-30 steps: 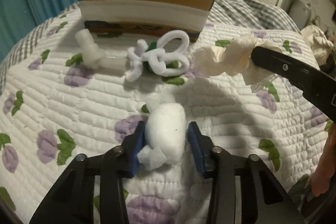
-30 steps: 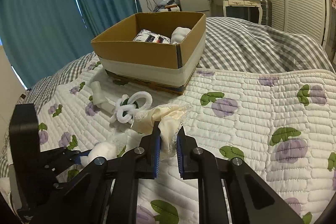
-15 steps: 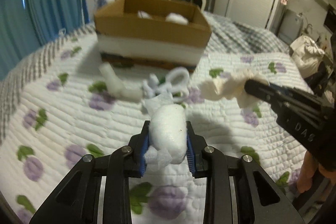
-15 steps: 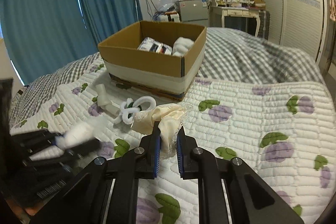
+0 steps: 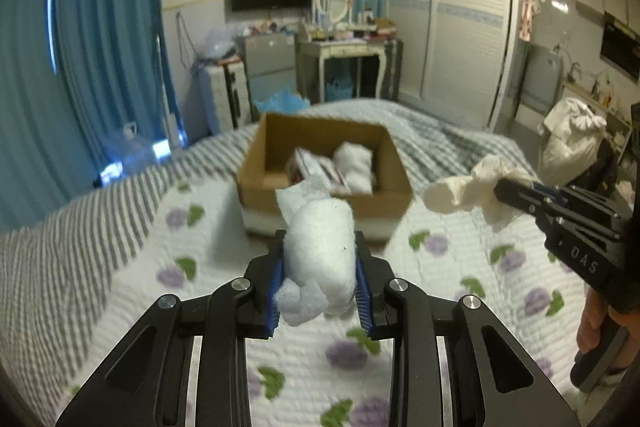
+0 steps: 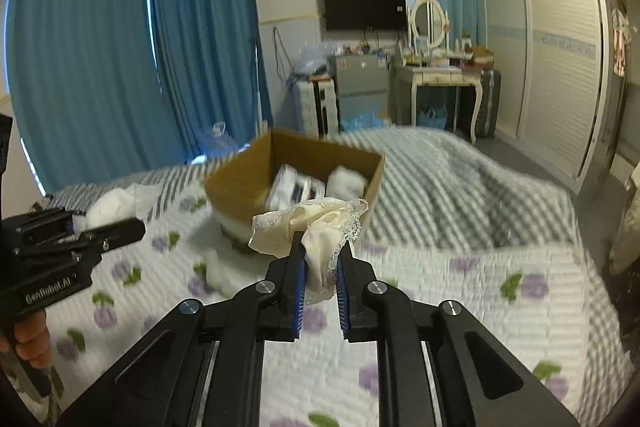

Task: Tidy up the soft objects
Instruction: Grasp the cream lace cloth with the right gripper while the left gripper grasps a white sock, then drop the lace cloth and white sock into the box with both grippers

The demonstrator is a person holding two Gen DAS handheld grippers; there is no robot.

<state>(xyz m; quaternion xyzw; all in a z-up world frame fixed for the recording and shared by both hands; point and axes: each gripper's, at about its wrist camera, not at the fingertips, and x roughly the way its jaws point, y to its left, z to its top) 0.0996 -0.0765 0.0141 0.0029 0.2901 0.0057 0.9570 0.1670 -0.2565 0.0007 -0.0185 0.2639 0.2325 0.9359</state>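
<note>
Gripping a white foam wad [image 5: 320, 247] between its blue pads, the left gripper [image 5: 319, 275] hangs above the quilt [image 5: 160, 287], its jaws closed partway around the bundle, which bulges past the fingertips. Beyond it, toward the far side of the bed, sits a cardboard box [image 5: 324, 201] already holding a white bundle [image 5: 354, 167] and a printed packet [image 5: 316, 167]. At right, the right gripper [image 6: 321, 267] is clamped narrowly on a cream lace cloth [image 6: 312, 223], which spills forward over its tips, in the air short of the box's near right corner. Both loads are off the bedding, near the box but outside it. A television [image 6: 364, 7] hangs on the far wall between blue curtains [image 6: 120, 67] and a wardrobe [image 6: 552, 67].
</note>
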